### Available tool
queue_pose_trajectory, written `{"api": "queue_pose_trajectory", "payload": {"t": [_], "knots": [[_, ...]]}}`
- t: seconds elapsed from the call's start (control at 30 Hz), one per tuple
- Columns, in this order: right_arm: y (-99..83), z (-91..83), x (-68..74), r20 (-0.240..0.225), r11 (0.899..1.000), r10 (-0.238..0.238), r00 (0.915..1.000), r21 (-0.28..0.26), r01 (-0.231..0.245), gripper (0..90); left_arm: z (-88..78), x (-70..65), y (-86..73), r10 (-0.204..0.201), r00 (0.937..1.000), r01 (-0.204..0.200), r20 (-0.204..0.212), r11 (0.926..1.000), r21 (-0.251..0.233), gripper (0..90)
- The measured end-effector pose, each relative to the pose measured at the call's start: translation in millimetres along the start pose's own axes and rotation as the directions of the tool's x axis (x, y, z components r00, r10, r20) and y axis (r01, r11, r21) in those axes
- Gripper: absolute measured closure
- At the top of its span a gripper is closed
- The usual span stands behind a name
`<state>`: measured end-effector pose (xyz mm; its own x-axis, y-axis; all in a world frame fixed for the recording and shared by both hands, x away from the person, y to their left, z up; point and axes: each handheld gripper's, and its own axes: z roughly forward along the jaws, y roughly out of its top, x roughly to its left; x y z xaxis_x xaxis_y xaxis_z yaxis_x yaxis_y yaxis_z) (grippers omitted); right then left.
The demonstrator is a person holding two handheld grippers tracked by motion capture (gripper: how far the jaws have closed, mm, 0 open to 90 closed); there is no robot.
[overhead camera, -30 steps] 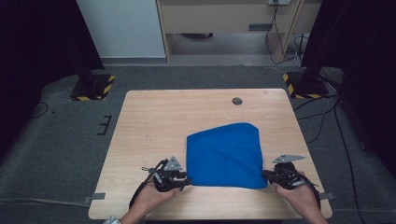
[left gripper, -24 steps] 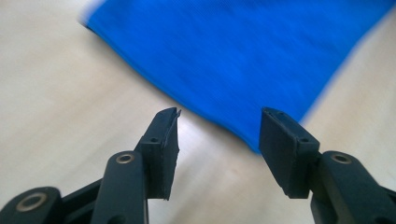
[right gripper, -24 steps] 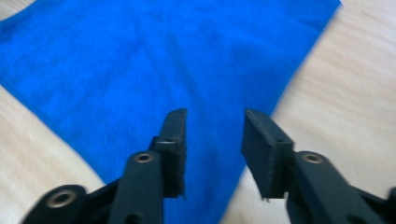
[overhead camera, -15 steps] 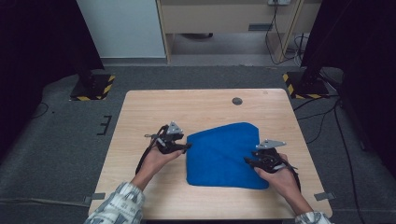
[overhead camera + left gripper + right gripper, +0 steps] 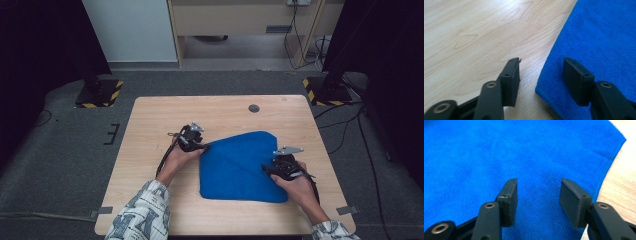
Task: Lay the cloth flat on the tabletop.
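The wooden table [image 5: 150, 125] carried a folded blue cloth [image 5: 240, 167] on its near right part, lying flat with one corner pointing far-right. The left gripper [image 5: 205, 146] sat at the cloth's far-left edge; its jaws had just been closing yet stood spread, one over bare wood, the other over the cloth's hem [image 5: 549, 75], pinching nothing. The right gripper [image 5: 267, 169] hovered over the cloth's right side, its jaws just opened and spread above the fabric [image 5: 474, 157], gripping nothing.

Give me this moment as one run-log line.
left gripper: open, at blue cloth edge | right gripper: open, over cloth | table: wood
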<state>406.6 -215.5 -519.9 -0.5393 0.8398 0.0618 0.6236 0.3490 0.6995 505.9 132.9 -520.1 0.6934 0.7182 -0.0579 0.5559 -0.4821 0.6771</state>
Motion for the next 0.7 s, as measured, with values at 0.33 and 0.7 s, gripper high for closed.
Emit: {"api": "queue_pose_trajectory", "payload": {"t": [0.33, 0.7], "knots": [[1.1, 9.9, 6.3, 0.007, 0.999, -0.029, 0.9995, 0.023, 0.029, 48.2, 4.2, 2.6, -1.4, -0.002, 0.9997, 0.002, 0.026, 1.0, -0.005, 72.2], [6.8, 4.4, 8.8, -0.015, 0.999, -0.026, 0.9996, -0.028, 0.025, 48.3, -4.7, 8.3, 0.8, -0.01, 0.9999, 0.01, -0.003, 0.9994, -0.032, 87.8]]}}
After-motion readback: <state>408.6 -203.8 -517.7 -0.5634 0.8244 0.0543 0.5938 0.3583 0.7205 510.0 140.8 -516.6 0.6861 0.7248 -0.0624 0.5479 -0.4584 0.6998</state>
